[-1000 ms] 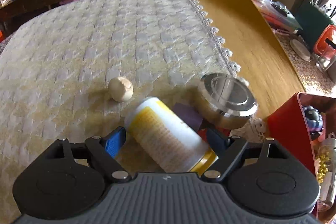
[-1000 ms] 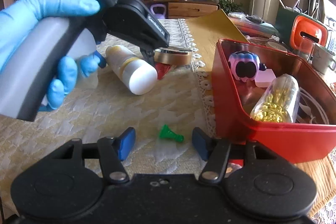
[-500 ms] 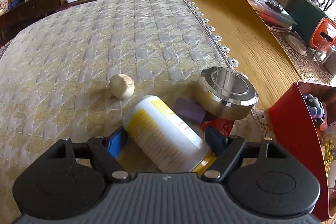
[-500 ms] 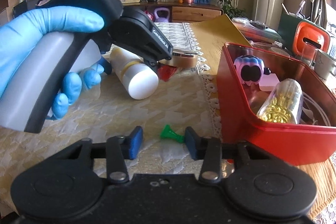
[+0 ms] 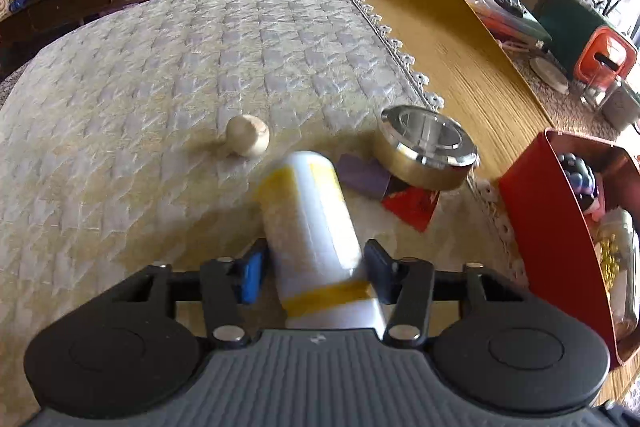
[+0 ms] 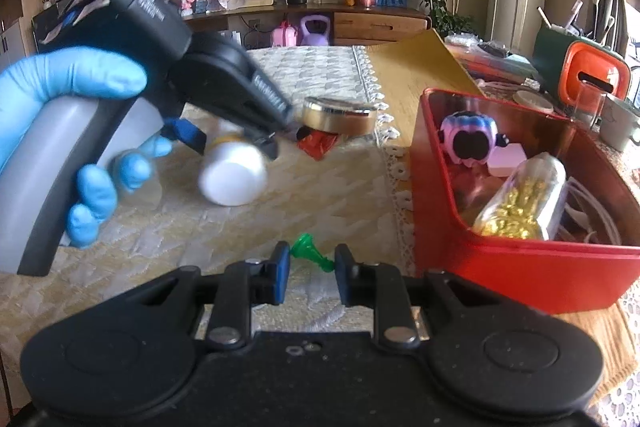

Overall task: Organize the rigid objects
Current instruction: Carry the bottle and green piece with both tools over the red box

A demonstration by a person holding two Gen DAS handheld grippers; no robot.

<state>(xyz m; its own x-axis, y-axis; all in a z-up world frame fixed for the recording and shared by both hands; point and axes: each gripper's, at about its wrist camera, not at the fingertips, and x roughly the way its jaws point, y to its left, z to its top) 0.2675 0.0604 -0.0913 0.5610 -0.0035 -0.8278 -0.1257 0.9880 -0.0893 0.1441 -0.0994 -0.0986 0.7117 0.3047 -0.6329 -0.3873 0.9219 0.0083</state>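
Your right gripper (image 6: 308,269) jaws, just closing, bracket the small green plastic cone (image 6: 310,245) without a confirmed pinch; it looks light, so take its waist. Your left gripper (image 5: 314,273) has just closed on the smooth, likely slippery white-and-yellow plastic bottle (image 5: 316,227). Beyond stands the red metal bin (image 6: 520,263).

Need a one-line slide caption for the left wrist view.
Left gripper closing its fingers on a white-and-yellow bottle on the quilted cloth, red bin alongside.
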